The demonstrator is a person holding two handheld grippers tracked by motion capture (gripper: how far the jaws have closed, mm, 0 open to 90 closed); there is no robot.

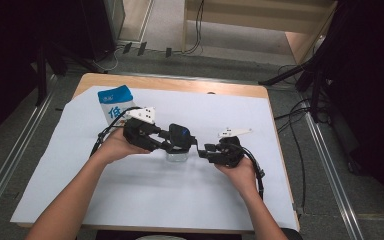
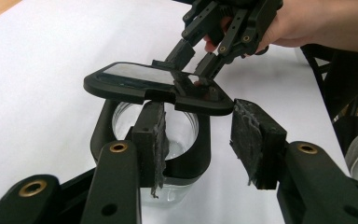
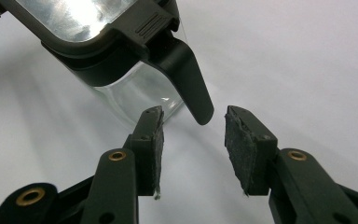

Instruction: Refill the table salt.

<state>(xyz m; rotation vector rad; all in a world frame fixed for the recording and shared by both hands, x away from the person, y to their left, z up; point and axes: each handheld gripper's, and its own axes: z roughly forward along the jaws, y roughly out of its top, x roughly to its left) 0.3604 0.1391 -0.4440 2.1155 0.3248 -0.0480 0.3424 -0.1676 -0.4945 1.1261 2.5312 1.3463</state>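
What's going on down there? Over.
Left tongs open at clear glass jar with black clip lid. Right tongs open, lid flap just ahead. Blue-and-white carton behind, not in the way.

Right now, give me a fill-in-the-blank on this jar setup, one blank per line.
The glass jar has a ____ lid.
It stands on a ____ sheet.
In the high view the blue packet lies to the jar's ____.
The right gripper has its jaws ____, holding nothing.
Missing words: black; white; left; open.
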